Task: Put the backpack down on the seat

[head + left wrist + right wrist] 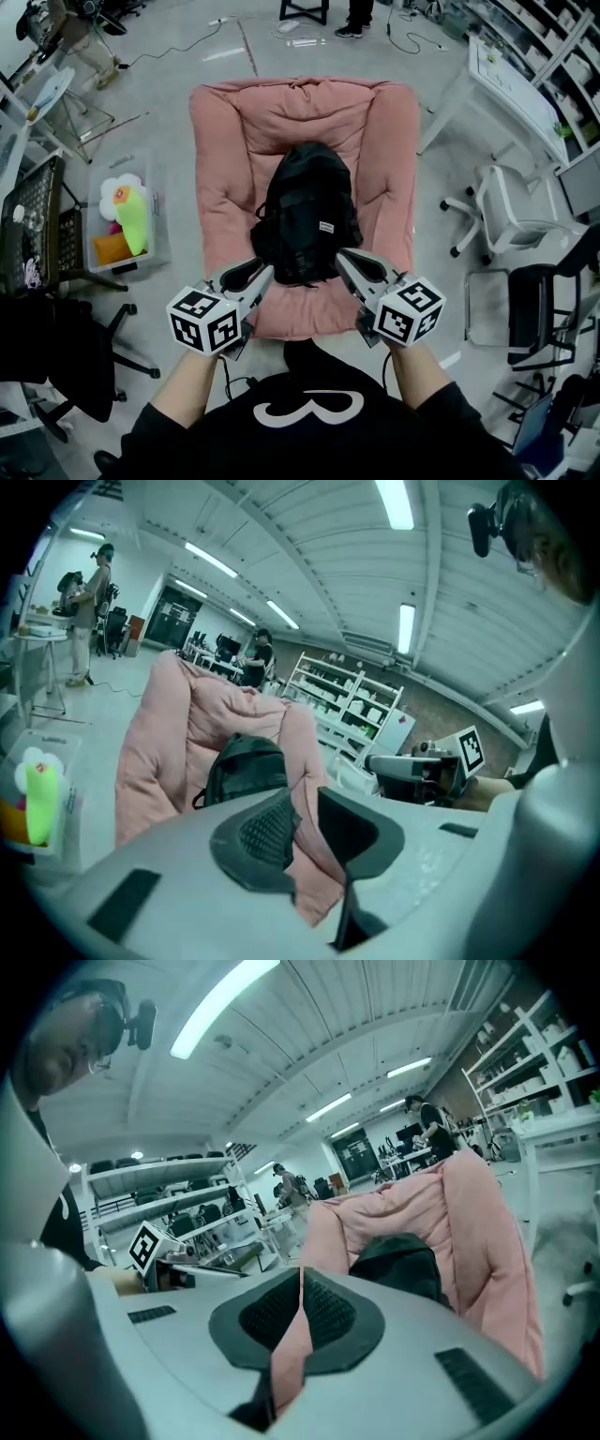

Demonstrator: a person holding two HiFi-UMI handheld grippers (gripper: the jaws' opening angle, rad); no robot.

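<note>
backpack (307,211) label too small to read, seat's (225,141) front edge partly behind left gripper (262,273) and right gripper (345,262)

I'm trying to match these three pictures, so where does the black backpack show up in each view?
Head view: backpack at centre, lying on the pink seat.
Left gripper view: backpack left of centre, low in the picture.
Right gripper view: backpack right of centre.
Shared landmark: the pink seat behind it.

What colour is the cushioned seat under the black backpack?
Pink cushioned seat, clearest in the head view.
</note>
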